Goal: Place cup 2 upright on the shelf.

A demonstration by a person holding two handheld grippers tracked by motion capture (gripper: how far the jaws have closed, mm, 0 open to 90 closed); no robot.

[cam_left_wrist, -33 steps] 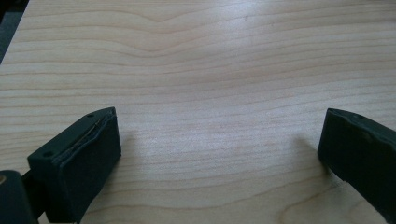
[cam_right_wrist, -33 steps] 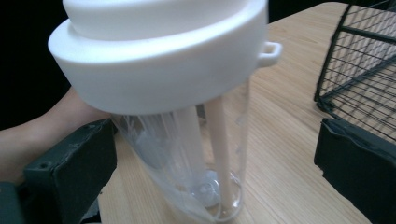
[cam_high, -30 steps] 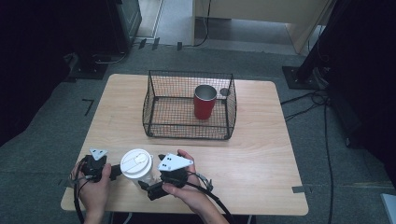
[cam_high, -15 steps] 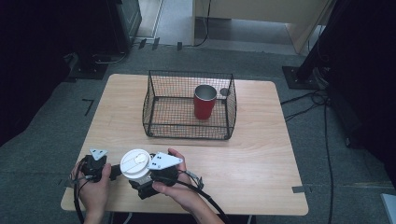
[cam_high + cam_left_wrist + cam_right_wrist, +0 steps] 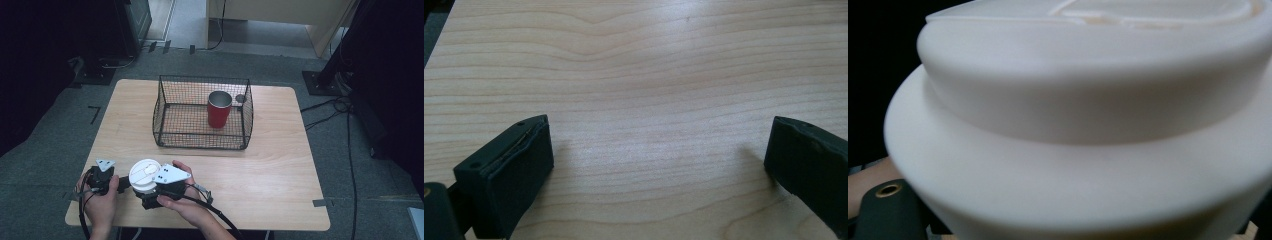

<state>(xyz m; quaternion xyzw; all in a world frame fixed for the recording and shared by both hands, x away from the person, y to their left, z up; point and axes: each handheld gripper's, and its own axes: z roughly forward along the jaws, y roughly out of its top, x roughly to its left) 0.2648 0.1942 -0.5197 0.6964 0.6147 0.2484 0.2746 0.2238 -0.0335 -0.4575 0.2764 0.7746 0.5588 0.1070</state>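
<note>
1. item in hand: white lidded cup, standing at the near left part of the table, between the two hands.
2. right gripper: pressed up against the white lidded cup; its fingers have just been closing, and the cup sits between them. the right gripper view has the lid's rim and domed top close up, so the contact points themselves are hidden; judged a grip on the cup's body below the lid.
3. left gripper: resting just left of the cup. in the left gripper view its fingers stand wide apart with nothing but bare wood between them.
4. progress, judged: the grasp looks made; the cup is not yet lifted and is well apart from the wire basket. left to do, most likely: lift the cup, carry it over the basket wall, set it down inside.
5. container a: wire basket, black mesh, open top, at the middle of the table. contents: one red cup, upright, toward the right side of the basket floor. the left part of the floor is free.
6. container b: red cup, open mouth; its inside looks dark and whether it holds anything cannot be told.
7. container c: white lidded cup, lid seated; contents hidden.
</note>
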